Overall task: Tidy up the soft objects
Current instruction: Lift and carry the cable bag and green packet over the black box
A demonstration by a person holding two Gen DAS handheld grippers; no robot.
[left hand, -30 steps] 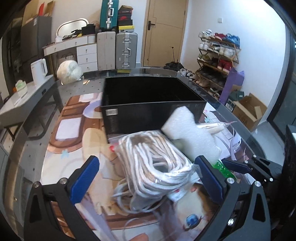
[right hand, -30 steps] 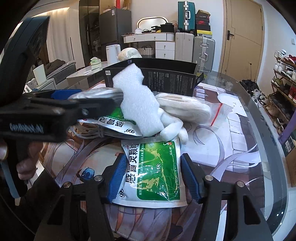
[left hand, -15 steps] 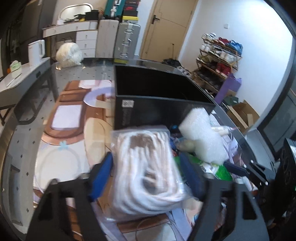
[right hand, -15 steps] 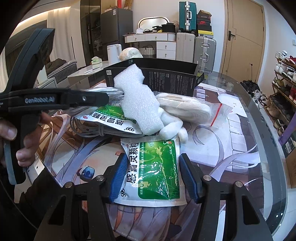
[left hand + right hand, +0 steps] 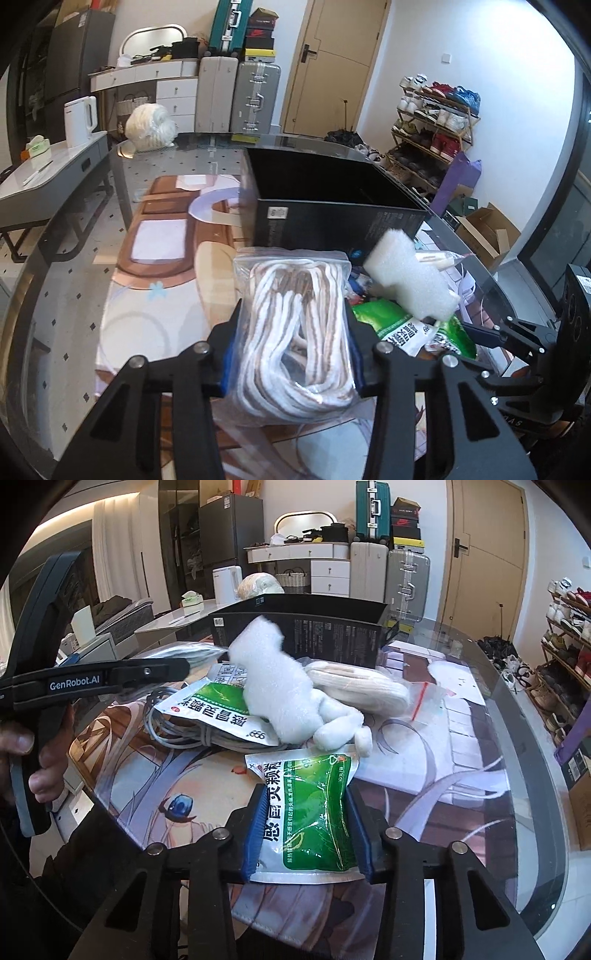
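My left gripper (image 5: 291,354) is shut on a clear zip bag of white rope (image 5: 295,332) and holds it above the table, in front of the open black box (image 5: 332,206). My right gripper (image 5: 306,834) is shut on a green and white medicine pouch (image 5: 310,812) lying on the mat. A white foam block (image 5: 410,277) leans on the pile; it also shows in the right wrist view (image 5: 280,686). A second green pouch (image 5: 218,712) lies over a grey cable coil (image 5: 177,731). A bagged cream roll (image 5: 354,686) lies behind the foam.
The glass table (image 5: 66,280) carries a printed mat (image 5: 155,794). A white bundle (image 5: 149,127) sits at the table's far edge. A grey side table with a kettle (image 5: 79,122) stands to the left. A shoe rack (image 5: 436,122) and a cardboard box (image 5: 487,229) stand to the right.
My left gripper closed on the rope bag and lifted it off the pile. My right gripper closed on the green pouch.
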